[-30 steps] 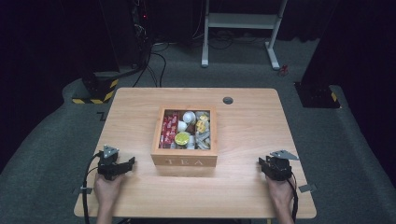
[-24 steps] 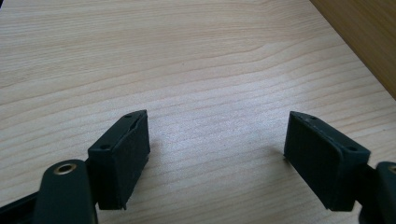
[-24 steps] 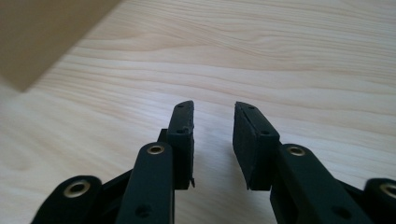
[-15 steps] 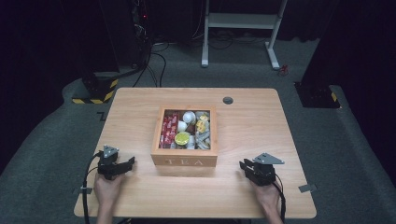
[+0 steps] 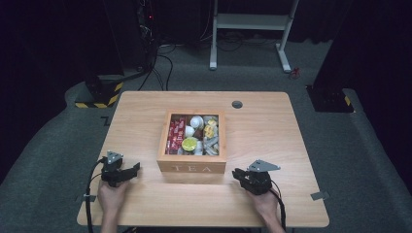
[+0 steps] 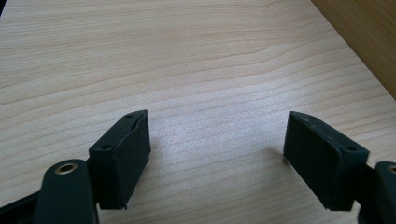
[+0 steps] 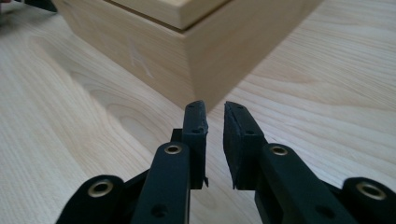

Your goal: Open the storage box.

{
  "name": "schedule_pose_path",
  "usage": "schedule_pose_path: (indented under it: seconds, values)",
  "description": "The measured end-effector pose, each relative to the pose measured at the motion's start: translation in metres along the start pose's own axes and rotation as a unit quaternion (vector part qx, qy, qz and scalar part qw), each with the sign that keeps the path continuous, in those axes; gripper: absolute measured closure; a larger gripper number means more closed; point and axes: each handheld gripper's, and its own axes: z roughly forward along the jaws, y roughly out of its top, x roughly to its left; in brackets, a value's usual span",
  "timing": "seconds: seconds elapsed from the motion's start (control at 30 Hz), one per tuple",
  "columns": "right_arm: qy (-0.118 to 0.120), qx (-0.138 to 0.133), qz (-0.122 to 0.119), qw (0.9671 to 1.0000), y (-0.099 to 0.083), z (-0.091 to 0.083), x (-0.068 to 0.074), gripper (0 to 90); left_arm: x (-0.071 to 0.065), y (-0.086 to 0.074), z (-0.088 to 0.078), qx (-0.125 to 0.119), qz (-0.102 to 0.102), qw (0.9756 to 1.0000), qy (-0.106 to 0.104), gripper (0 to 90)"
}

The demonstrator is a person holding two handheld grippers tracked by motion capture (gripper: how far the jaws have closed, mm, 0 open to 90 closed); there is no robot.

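Wooden tea box [image 5: 192,167] sits mid-table [image 5: 272,131], lid open, packets and pods inside, "TEA" side facing the near edge. Left hand-held gripper [image 5: 130,171] rests nr the near-left corner, just left of the box, jaws wide apart, nothing btwn them, only bare table below. Right hand-held gripper [image 5: 236,173] is by the box's near-right corner [image 7: 205,88], not touching; jaws have just been closing, now a narrow gap, empty.

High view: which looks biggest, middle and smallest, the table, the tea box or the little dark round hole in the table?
1. table, biggest by far.
2. tea box, middle; it stands on the table.
3. round hole, smallest, a small dot near the far edge.
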Motion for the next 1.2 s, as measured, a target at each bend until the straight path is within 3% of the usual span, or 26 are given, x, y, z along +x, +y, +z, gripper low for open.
schedule_pose_path:
  seconds: [0.37, 0.6, 0.73, 0.9, 1.2]
  values:
    - [0.046, -0.007, -0.015, 0.9988, 0.01, 0.012, 0.018, 81.7, 0.0, 0.0, 0.0, 0.0, -0.001, 1.0, 0.0, 23.2]
    - [0.062, -0.012, -0.028, 0.9976, 0.017, 0.02, 0.028, 83.8, 0.0, 0.0, 0.0, 0.0, -0.001, 1.0, 0.0, 23.2]
    - [0.073, -0.013, -0.023, 0.997, 0.021, 0.027, 0.029, 85.1, 0.0, 0.0, 0.0, 0.0, -0.002, 1.0, 0.0, 23.3]
    - [0.079, -0.019, -0.031, 0.9962, 0.027, 0.033, 0.034, 87.1, 0.001, 0.0, 0.0, 0.0, -0.002, 1.0, -0.001, 23.2]
    - [0.077, -0.017, -0.024, 0.9966, 0.03, 0.043, 0.036, 89.8, 0.001, 0.0, 0.0, 0.0, -0.002, 1.0, 0.0, 23.2]
